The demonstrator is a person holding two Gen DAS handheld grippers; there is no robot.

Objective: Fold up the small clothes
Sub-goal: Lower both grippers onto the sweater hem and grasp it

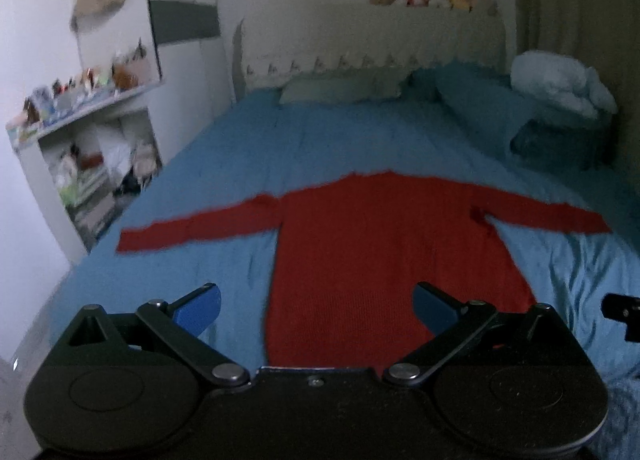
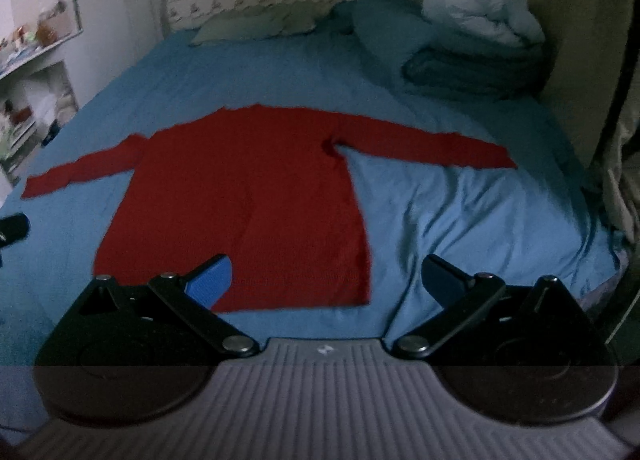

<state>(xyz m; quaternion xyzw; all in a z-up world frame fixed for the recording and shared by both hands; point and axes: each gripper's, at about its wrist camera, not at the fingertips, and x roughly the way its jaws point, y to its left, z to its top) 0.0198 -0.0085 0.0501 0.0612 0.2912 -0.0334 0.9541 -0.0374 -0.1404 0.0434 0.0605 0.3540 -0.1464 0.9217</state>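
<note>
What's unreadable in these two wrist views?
- Sweater hem: left wrist view, hidden behind the left tool.
- Shelf items: left wrist view, blurred and too small.
- Left tool in the right wrist view: cut off by the left edge.
- Sweater's front or back: too dim, both views.

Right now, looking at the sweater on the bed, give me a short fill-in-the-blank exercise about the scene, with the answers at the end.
1. The sweater spread flat on the bed is ____ in colour.
2. Both of its sleeves lie stretched ____ to the sides, not folded in.
3. The bed sheet under it is ____.
4. The left gripper and the right gripper both have their jaws ____, holding nothing.

Missing words: red; out; blue; open
</note>
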